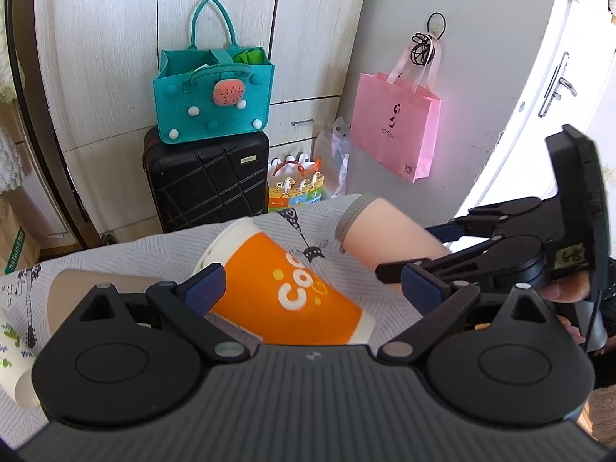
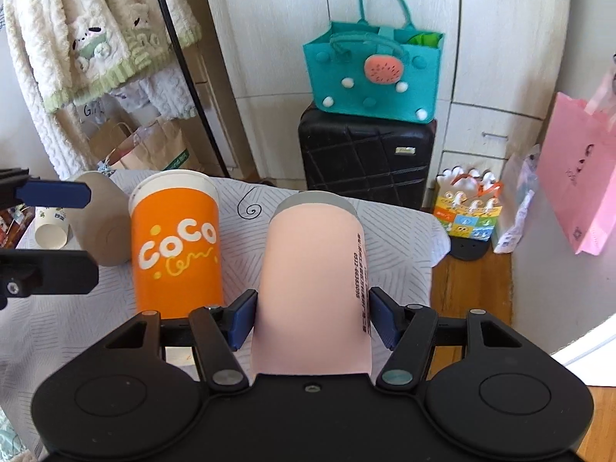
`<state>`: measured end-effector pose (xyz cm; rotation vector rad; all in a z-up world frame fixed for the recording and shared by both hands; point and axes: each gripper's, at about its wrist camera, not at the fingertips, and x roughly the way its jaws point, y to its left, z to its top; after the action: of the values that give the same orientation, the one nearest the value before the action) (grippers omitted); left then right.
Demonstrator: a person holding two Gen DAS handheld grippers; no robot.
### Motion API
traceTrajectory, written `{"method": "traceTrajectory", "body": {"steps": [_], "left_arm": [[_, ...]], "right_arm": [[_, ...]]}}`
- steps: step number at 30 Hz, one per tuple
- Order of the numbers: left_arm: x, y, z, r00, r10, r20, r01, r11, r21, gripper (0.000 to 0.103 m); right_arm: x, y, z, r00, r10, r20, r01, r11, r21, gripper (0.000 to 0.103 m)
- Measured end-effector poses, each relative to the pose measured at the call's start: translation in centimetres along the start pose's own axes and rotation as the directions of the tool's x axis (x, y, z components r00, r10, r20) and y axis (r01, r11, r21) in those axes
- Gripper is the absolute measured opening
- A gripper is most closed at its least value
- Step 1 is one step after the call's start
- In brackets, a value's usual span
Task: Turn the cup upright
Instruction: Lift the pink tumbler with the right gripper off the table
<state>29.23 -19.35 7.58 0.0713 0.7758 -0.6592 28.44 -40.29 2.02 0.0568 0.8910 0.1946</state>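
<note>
Your right claw [image 2: 310, 321] sat spread around the pink cup [image 2: 312, 281], its blue ribbed pads [image 2: 243, 319] just beside the smooth matte wall, though contact was not clear. That cup lay on its side on the table [image 2: 396, 246], grey rim pointing away from you, a line of small dark print running along its flank. Your left claw [image 1: 313, 288] was spread too, one pad [image 1: 204, 288] against the tilted orange paper cup [image 1: 292, 292], white letters "COCO" on it. Left of it lay a plain brown cup [image 2: 102, 227] and a small white patterned one [image 2: 52, 227]. The cloth was white with fine grey hatching. Farther back, a teal felt bag [image 2: 371, 73] stood on a black hard-shell suitcase [image 2: 365, 158], and a pink bag [image 1: 396, 123] hung on the wall.
</note>
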Motion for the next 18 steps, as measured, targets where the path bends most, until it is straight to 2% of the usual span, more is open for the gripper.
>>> {"method": "traceTrajectory", "body": {"steps": [3,7,14,18], "left_arm": [[-1.1,-0.3,-0.7,1.0,-0.008,0.0,0.008,1.0,0.008,0.098],[-2.8,0.1,-2.1,1.0,-0.013,-0.008,0.013,1.0,-0.005,0.098],[-7.1,1.5,-5.0,1.0,-0.004,-0.01,0.004,1.0,-0.018,0.098],[-9.8,2.1,-6.7,0.999,0.033,0.001,-0.033,0.999,0.006,0.098]], "right_arm": [[-1.9,0.6,-0.6,1.0,-0.007,0.024,0.007,1.0,0.005,0.067],[-4.2,2.9,-1.9,0.998,-0.049,0.043,0.051,0.997,-0.049,0.067],[-8.1,7.1,-3.6,0.998,-0.001,0.06,0.007,0.995,-0.1,0.067],[-9.7,10.3,-4.7,0.996,0.021,0.082,-0.008,0.989,-0.15,0.067]]}}
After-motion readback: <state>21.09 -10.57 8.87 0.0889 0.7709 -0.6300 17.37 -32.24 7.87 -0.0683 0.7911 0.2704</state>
